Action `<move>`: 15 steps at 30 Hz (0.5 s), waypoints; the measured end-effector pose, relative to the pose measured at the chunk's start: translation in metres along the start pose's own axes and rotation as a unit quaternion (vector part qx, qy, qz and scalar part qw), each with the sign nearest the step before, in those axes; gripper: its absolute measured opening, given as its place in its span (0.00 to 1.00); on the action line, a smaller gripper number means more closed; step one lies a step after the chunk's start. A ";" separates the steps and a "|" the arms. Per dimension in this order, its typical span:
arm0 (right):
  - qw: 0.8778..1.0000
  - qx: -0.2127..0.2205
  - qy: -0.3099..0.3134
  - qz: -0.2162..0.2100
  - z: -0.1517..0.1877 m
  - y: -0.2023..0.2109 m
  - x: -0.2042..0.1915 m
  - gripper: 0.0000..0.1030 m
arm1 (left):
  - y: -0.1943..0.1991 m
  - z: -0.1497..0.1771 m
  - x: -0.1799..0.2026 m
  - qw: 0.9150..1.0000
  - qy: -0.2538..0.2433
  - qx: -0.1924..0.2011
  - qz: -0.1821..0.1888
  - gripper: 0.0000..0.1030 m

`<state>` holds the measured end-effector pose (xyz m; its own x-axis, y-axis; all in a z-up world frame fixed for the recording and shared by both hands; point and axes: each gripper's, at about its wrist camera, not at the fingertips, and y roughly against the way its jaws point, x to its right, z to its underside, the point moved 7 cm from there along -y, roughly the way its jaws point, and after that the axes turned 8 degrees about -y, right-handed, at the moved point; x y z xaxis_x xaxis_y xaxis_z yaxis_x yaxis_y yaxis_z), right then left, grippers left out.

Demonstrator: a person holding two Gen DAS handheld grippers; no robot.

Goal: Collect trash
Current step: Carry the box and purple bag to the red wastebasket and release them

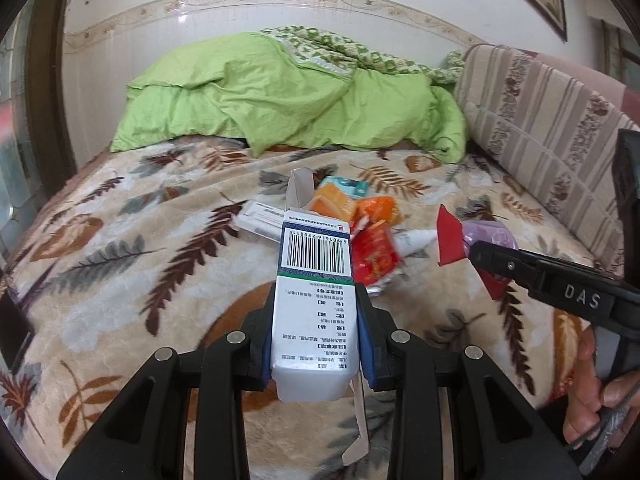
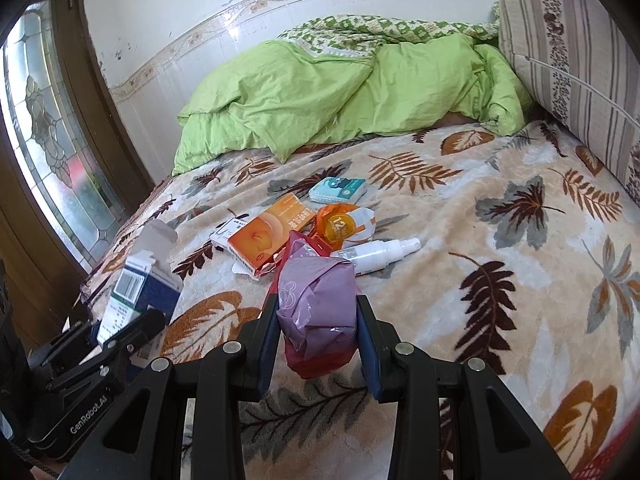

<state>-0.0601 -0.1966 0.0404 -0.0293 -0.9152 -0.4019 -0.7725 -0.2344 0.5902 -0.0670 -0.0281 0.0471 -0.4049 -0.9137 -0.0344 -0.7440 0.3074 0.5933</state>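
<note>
My left gripper [image 1: 316,300] is shut on a white and blue medicine carton [image 1: 314,280] with a barcode, its top flap open. The same carton [image 2: 138,292] shows at the left of the right wrist view, held above the bed. My right gripper [image 2: 318,312] is shut on a crumpled purple and red wrapper [image 2: 316,300]; that wrapper [image 1: 460,240] also shows at the right of the left wrist view. On the leaf-patterned blanket [image 2: 500,280] lie an orange box [image 2: 272,232], an orange packet [image 2: 340,224], a white spray bottle [image 2: 380,252] and a teal tissue pack [image 2: 338,190].
A green duvet [image 2: 340,96] is heaped at the head of the bed, with a striped cushion [image 2: 572,60] to the right. A glazed wooden door [image 2: 52,152] stands on the left. A hand [image 1: 592,396] grips the right tool's handle.
</note>
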 end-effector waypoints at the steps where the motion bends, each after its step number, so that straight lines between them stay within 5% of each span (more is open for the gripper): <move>1: 1.000 0.001 -0.011 -0.003 0.001 0.006 0.005 0.37 | 0.003 -0.001 0.005 1.000 -0.005 0.004 0.009 0.31; 7: 0.998 0.006 -0.060 -0.020 0.010 0.055 0.034 0.37 | 0.017 -0.004 0.041 0.997 -0.034 0.015 0.064 0.31; 15: 0.993 0.042 -0.102 0.041 0.030 0.153 0.115 0.37 | 0.028 -0.019 0.127 0.983 -0.074 0.003 0.170 0.31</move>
<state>-0.2001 -0.3275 0.0636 -0.2155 -0.8422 -0.4942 -0.8121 -0.1264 0.5696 -0.1294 -0.1402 0.0748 -0.7032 -0.7093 0.0492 -0.5552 0.5910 0.5853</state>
